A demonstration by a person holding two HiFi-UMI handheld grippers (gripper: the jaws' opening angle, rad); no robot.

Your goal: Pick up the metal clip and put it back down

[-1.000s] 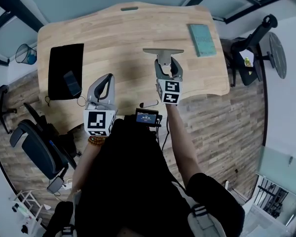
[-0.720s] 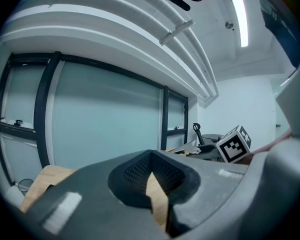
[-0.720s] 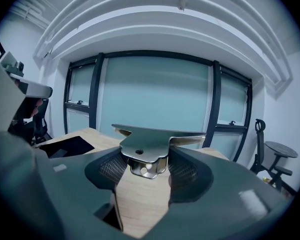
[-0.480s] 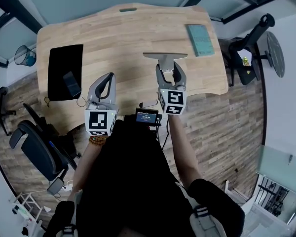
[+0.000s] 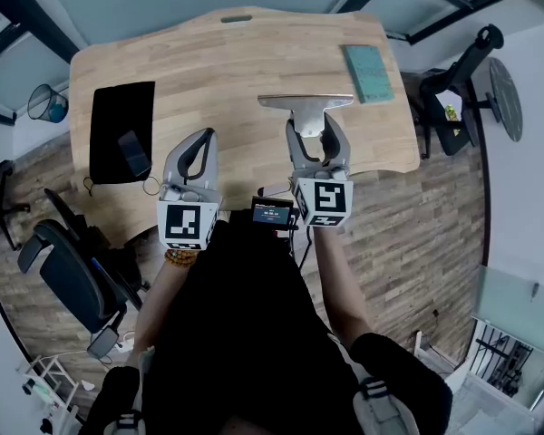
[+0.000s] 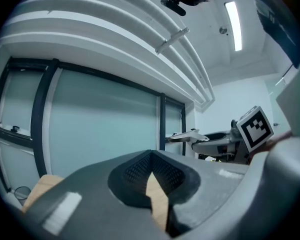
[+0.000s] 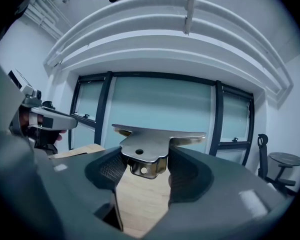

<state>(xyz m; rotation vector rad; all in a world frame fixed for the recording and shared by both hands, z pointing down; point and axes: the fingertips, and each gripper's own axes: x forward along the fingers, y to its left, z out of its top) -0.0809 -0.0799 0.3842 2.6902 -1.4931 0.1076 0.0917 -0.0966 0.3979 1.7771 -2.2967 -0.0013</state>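
Note:
The metal clip (image 5: pixel 306 104), a silver T-shaped piece with a wide flat bar, hangs in the air above the wooden table (image 5: pixel 208 62). My right gripper (image 5: pixel 310 132) is shut on its narrow handle end. In the right gripper view the clip (image 7: pixel 150 144) sits clamped between the pads of the right gripper (image 7: pixel 142 170), its bar lying level across the front. My left gripper (image 5: pixel 199 143) hovers near the table's front edge with its jaws shut on nothing; the left gripper view shows this left gripper (image 6: pixel 151 176) with its tips touching, and off to the right the raised clip (image 6: pixel 185 135).
A teal book (image 5: pixel 367 72) lies at the table's back right. A black mat (image 5: pixel 120 130) with a phone (image 5: pixel 133 152) on it lies at the left. A small screen device (image 5: pixel 272 214) sits at the front edge. Office chairs stand on both sides, with a waste bin (image 5: pixel 47 100) at left.
My right gripper has risen with the clip in it, coming nearer the head camera. The left gripper has lifted slightly.

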